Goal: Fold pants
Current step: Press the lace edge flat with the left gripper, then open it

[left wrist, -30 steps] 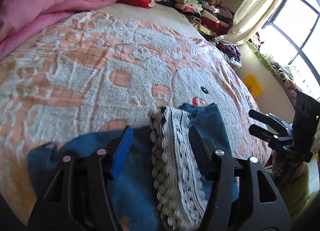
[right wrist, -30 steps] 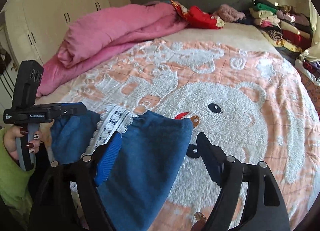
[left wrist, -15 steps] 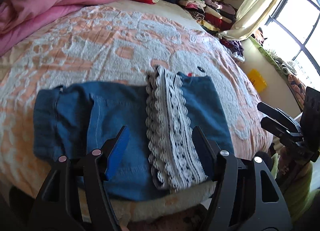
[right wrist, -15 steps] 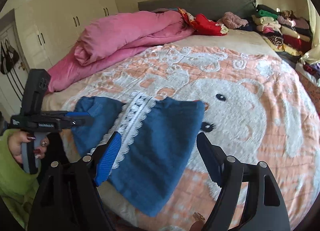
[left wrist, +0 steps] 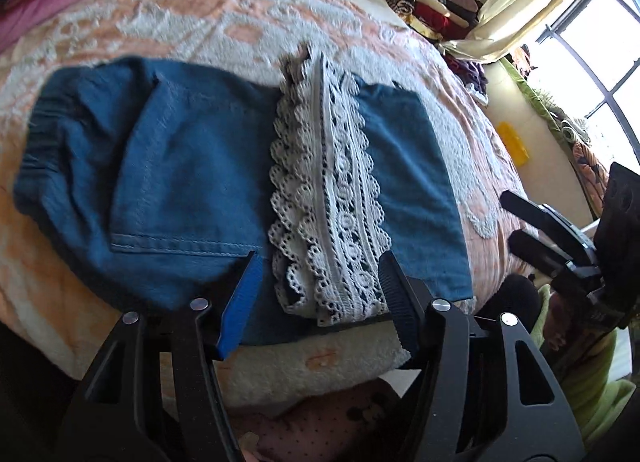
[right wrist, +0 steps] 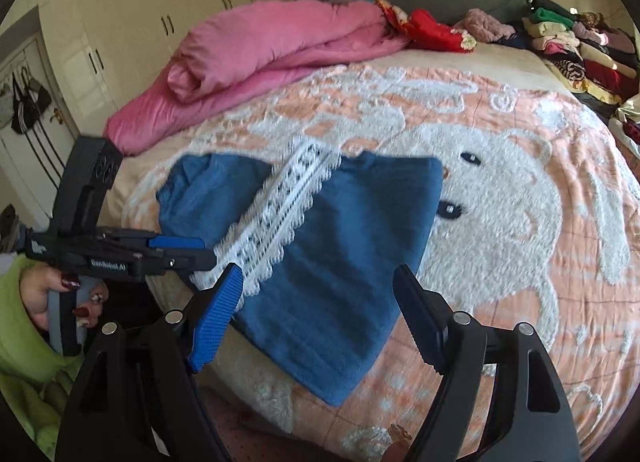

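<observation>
Both grippers had pulled back toward the near bed edge since the earlier frames; the pants, then partly under the left fingers, now lay wholly in view on the bed.

Left gripper (left wrist: 318, 262): jaws apart and closing, nothing pinched. Fingertips sat just short of the near end of the lace band (left wrist: 328, 198); contact could not be judged. Right gripper (right wrist: 318, 274): jaws wide apart, empty, above the near edge of the pants.

Pants (left wrist: 192, 178): blue denim, folded, flat on the bedspread (right wrist: 520, 198) at the near edge of the bed. Long axis ran left to right in the left wrist view, elastic waist at the left end. Lace band crossed the pile, running from near edge toward the far side. In the right wrist view one corner of the denim hung toward the bed edge.

Surroundings: pink duvet (right wrist: 256, 50) bunched at the far left of the bed, red garment (right wrist: 436, 28) by the headboard, stack of folded clothes (right wrist: 576, 50) at far right. A hand (right wrist: 52, 294) in a green sleeve held the left gripper's handle. Nothing lay between grippers and pants.
</observation>
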`<action>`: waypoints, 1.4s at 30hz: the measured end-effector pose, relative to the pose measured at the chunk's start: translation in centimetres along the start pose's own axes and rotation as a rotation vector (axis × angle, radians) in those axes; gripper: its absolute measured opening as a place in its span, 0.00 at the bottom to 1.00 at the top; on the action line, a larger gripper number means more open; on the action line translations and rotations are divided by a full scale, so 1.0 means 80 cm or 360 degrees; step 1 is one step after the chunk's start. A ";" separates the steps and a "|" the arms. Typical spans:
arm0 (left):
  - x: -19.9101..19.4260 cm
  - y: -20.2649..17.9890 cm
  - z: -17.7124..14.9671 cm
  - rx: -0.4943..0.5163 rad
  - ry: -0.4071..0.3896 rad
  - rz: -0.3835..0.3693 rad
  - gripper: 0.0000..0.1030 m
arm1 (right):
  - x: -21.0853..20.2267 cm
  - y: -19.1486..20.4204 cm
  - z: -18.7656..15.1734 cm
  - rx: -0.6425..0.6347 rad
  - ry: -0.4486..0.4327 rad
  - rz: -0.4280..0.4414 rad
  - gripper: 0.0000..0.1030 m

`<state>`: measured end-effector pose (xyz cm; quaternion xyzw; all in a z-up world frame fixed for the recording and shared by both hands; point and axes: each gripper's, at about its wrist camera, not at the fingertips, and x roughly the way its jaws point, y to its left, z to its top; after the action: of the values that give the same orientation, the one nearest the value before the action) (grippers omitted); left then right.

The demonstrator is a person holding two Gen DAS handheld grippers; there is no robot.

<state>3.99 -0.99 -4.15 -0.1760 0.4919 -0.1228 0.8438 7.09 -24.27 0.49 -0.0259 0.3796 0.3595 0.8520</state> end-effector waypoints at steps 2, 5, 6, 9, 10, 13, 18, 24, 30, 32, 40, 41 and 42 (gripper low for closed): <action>0.007 -0.002 0.001 0.0002 0.0016 -0.0007 0.50 | 0.009 0.001 -0.004 -0.0007 0.0034 0.0005 0.69; 0.021 -0.004 0.001 0.0000 0.0047 0.0000 0.50 | 0.024 0.001 -0.011 -0.0008 0.0085 0.0029 0.69; 0.026 -0.005 0.000 -0.0001 0.0053 0.0010 0.50 | 0.028 0.002 -0.012 -0.0013 0.0097 0.0032 0.69; 0.033 -0.006 0.000 -0.0006 0.0041 0.0036 0.40 | 0.039 0.004 -0.016 -0.0023 0.0138 0.0040 0.69; 0.034 -0.005 0.001 -0.0012 0.0039 0.0051 0.32 | 0.042 0.005 -0.017 -0.0028 0.0147 0.0041 0.69; 0.031 -0.006 0.001 -0.0007 0.0054 0.0043 0.12 | 0.053 0.003 -0.021 -0.0026 0.0197 0.0017 0.69; 0.003 -0.019 -0.014 0.0102 0.0031 0.0053 0.09 | 0.030 0.015 -0.023 -0.0051 0.0136 0.0068 0.69; 0.015 -0.016 -0.016 0.0125 0.0035 0.0150 0.21 | 0.034 0.024 -0.025 -0.0092 0.0164 0.0013 0.69; 0.012 -0.019 -0.013 0.0163 0.0019 0.0191 0.27 | 0.061 0.022 -0.037 -0.0093 0.0286 -0.0064 0.69; 0.012 -0.019 -0.012 0.0165 0.0018 0.0186 0.28 | 0.070 0.017 -0.042 -0.0069 0.0334 -0.0095 0.69; 0.005 -0.020 -0.012 0.0181 -0.0007 0.0197 0.30 | 0.060 0.012 -0.041 -0.0006 0.0285 -0.0067 0.69; 0.003 -0.019 -0.011 0.0183 -0.0011 0.0198 0.30 | 0.055 0.010 -0.040 0.0007 0.0269 -0.0060 0.70; 0.002 -0.019 -0.012 0.0185 -0.0015 0.0202 0.30 | 0.050 0.009 -0.039 0.0024 0.0248 -0.0057 0.70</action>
<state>3.21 -2.63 -4.07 -0.0958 0.4901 -0.0966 0.8610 6.49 -22.37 -4.21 -0.0542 0.4471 0.3382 0.8263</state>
